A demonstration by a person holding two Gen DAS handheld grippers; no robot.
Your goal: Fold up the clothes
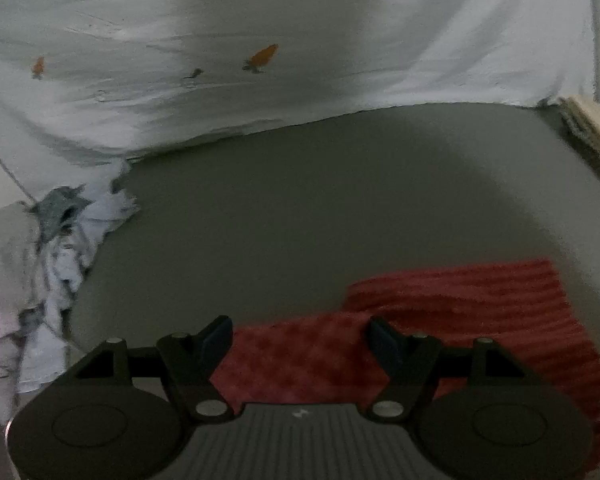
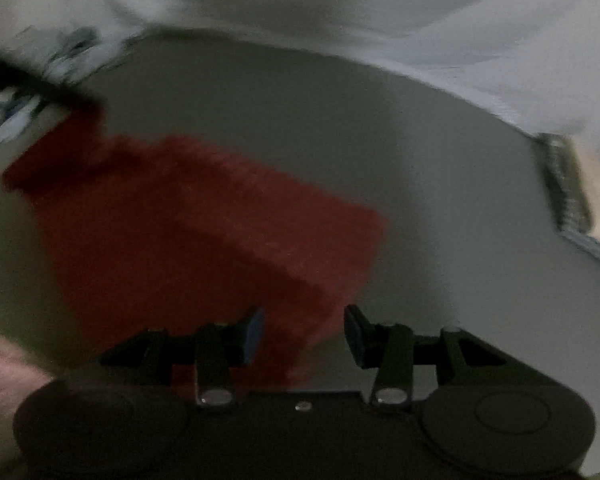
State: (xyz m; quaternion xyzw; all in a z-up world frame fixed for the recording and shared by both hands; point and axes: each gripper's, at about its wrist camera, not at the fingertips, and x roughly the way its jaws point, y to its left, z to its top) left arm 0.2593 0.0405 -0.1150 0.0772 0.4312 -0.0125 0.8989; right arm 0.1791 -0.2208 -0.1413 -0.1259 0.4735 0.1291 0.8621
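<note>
Red knit cloth [image 1: 480, 320] lies on the grey surface [image 1: 300, 200], part-folded with 1 layer doubled over another — apparently mid-task. The left gripper [image 1: 300, 336] hangs spread over its near edge, gripping nothing; the right gripper [image 2: 304, 332] is likewise released. A crumpled pale pile [image 1: 40, 264] waits unfolded.

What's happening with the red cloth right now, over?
Left gripper open, over red cloth. Right gripper open, at its edge. Cloth partly folded on gray surface. Nothing in the way.
</note>
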